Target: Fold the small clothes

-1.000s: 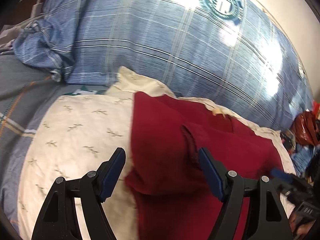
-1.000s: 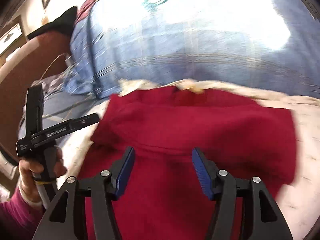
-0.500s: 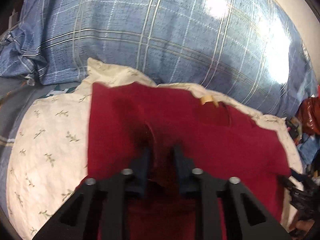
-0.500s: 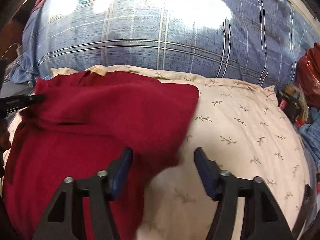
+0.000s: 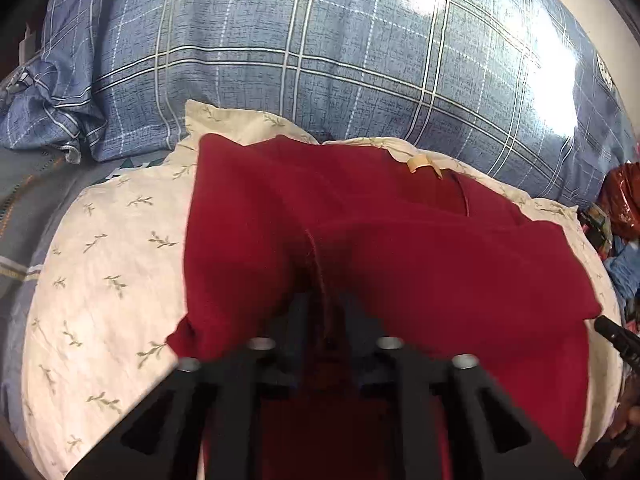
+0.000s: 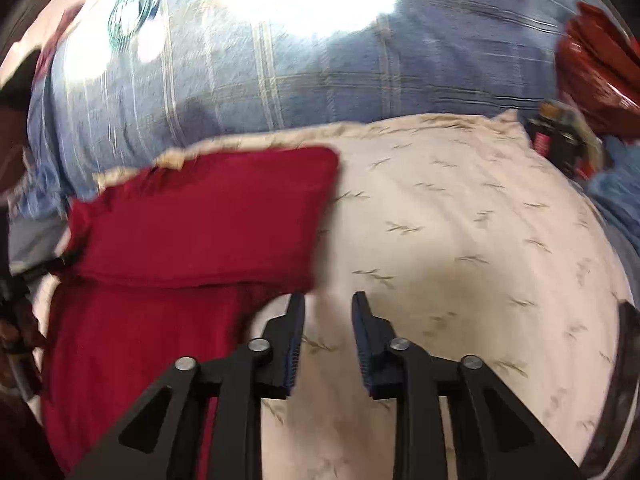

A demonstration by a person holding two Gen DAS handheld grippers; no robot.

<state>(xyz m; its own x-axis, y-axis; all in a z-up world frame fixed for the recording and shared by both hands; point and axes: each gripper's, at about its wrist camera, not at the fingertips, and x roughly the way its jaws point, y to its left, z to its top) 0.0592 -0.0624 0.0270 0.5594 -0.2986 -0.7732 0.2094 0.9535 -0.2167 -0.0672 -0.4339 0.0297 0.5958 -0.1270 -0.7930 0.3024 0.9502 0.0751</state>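
Plaid bedding: blue, banked behind the pillow.
Pillow: cream, leaf-printed, carries the garment.
Red garment: partly folded, covers the pillow's left half in the right wrist view.
Left gripper: clamps a red fold.
Right gripper: narrowly parted, grips nothing, beside the garment's right edge.

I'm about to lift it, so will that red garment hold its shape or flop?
Likely floppy: the red garment already bunches where the left tongs pinch it. Probably light, since it drapes softly over the cream pillow.
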